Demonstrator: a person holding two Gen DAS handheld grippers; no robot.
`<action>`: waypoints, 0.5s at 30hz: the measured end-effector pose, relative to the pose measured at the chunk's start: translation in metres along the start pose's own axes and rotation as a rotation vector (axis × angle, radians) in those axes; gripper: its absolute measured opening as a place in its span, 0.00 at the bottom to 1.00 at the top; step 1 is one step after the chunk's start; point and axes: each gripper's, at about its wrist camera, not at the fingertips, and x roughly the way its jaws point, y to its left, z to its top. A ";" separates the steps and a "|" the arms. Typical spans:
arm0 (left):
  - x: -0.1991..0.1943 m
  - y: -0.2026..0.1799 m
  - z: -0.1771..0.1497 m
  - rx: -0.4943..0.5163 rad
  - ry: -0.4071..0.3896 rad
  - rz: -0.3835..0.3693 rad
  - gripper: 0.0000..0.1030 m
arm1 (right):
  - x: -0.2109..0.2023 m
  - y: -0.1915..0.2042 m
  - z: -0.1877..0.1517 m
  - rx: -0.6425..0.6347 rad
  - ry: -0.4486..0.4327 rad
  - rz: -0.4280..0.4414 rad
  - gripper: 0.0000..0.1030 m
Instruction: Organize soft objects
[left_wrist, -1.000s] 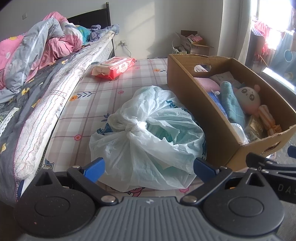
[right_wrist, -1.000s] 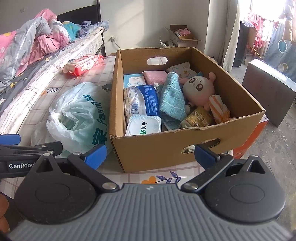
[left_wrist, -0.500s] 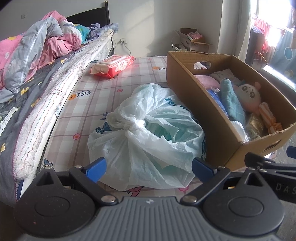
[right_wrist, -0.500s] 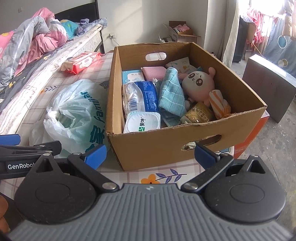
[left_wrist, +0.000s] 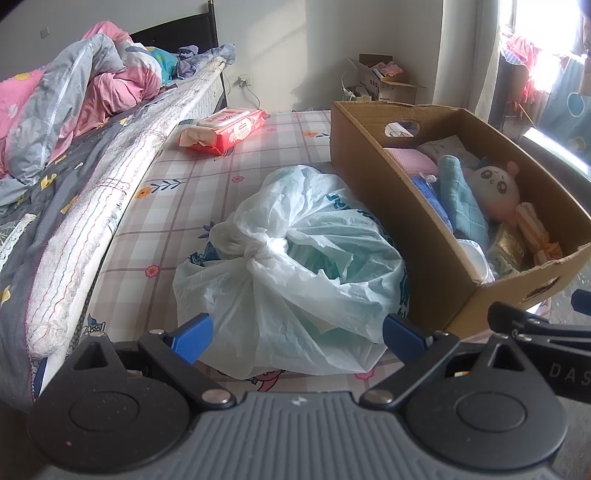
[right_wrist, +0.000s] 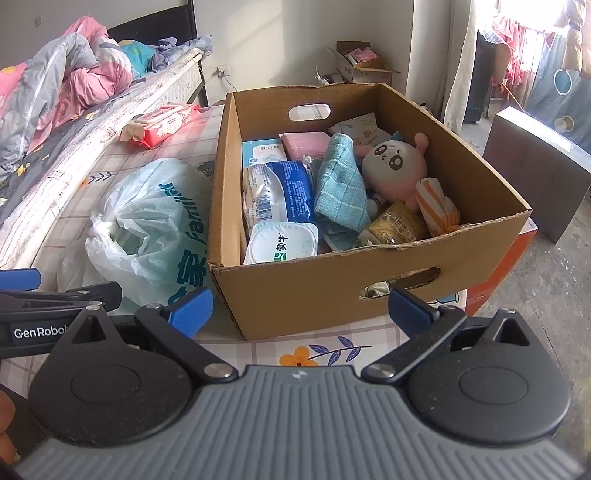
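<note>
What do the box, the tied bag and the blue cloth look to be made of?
Box: brown corrugated cardboard, matt, with ragged cut edges and punched handle holes. Bag: thin plastic film, translucent white and slightly glossy, crinkled and knotted at the top. Blue cloth: probably a soft woven or terry fabric, matt, with a stitched grid pattern; the fibre cannot be told.

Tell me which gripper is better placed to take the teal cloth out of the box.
Right, probably. The right gripper faces the cardboard box, open, with the teal cloth ahead. The left gripper faces the plastic bag.
</note>
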 end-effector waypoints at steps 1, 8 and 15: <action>0.000 0.000 0.000 0.001 0.000 0.000 0.96 | 0.000 0.000 0.001 0.000 -0.001 0.001 0.99; -0.001 0.000 0.001 0.001 0.000 0.000 0.95 | 0.000 0.000 0.001 0.000 -0.001 0.001 0.99; -0.001 -0.001 0.002 0.000 0.010 -0.001 0.95 | 0.000 0.000 0.001 0.000 0.004 0.000 0.99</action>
